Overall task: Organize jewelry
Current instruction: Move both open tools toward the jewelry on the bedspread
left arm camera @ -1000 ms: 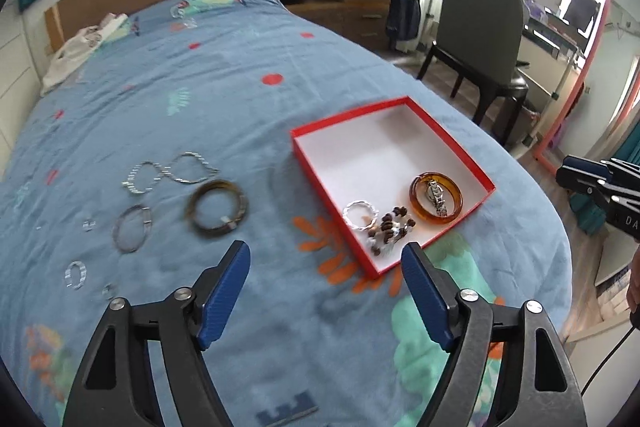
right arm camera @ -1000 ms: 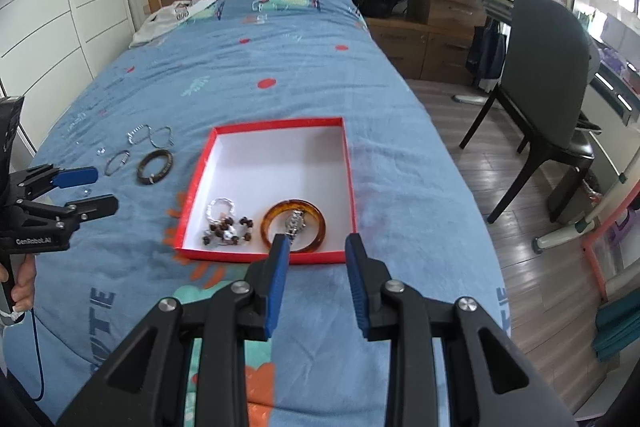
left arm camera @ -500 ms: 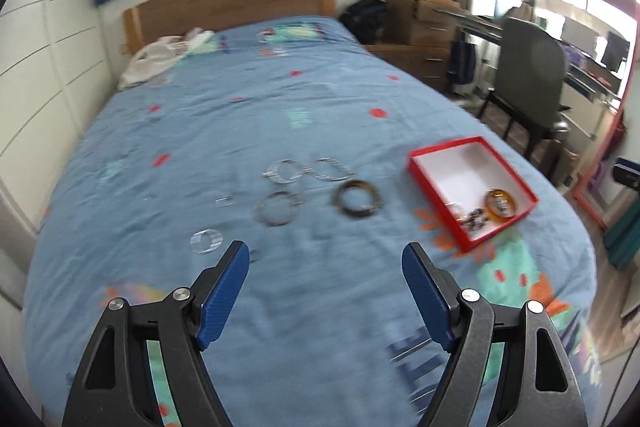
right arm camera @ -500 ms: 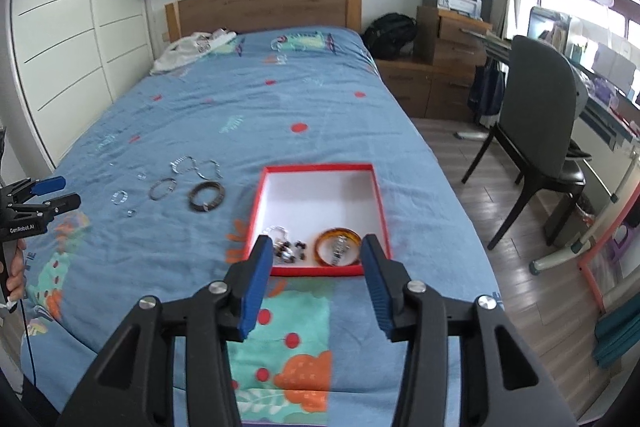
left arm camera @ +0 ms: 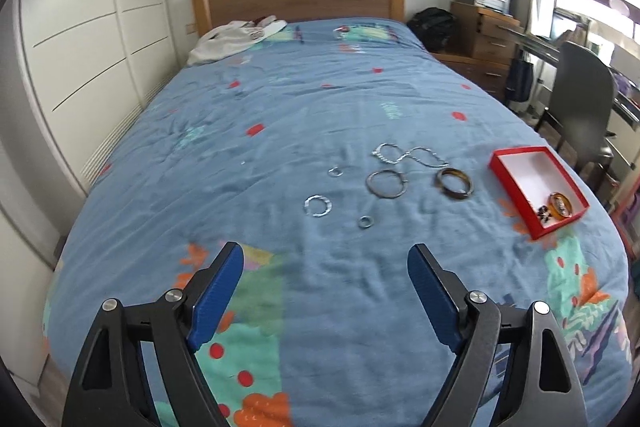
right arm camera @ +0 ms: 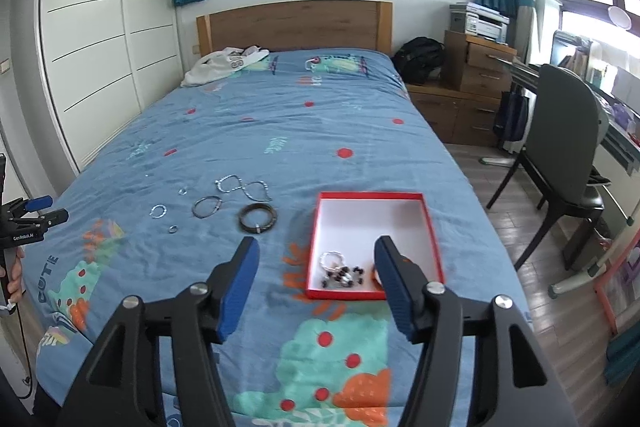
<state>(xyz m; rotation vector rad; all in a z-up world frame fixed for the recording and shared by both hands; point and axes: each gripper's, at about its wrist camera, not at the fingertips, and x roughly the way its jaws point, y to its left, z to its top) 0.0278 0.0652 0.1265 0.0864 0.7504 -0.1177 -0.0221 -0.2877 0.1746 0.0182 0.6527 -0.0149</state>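
Observation:
A red box (right arm camera: 372, 223) with a white inside lies on the blue bed cover (left arm camera: 280, 127). It holds a silver bracelet (right arm camera: 333, 259), dark beads (right arm camera: 344, 273) and an amber bangle (left arm camera: 561, 205). Left of the box (left arm camera: 536, 183) lie a dark bangle (left arm camera: 455, 183), a silver bangle (left arm camera: 387, 183), two chain bracelets (left arm camera: 408, 155), a silver hoop (left arm camera: 318, 206) and small rings (left arm camera: 366, 221). My left gripper (left arm camera: 325, 249) hangs well short of them, jaws opening, nothing between. My right gripper (right arm camera: 317, 243) hovers before the box, jaws opening and empty; one finger hides most of the amber bangle.
A white garment (left arm camera: 236, 39) lies by the wooden headboard (right arm camera: 294, 27). A dark chair (right arm camera: 568, 147), drawers (right arm camera: 476, 75) and a black bag (right arm camera: 420, 59) stand right of the bed. White wardrobe doors (right arm camera: 100, 59) line the left. A hand holds the left gripper (right arm camera: 52, 209) at the bed's left edge.
The left gripper has swung from over the box toward the loose jewelry and pulled back. The right gripper has drawn back and up from the box, its jaws spreading from nearly shut.

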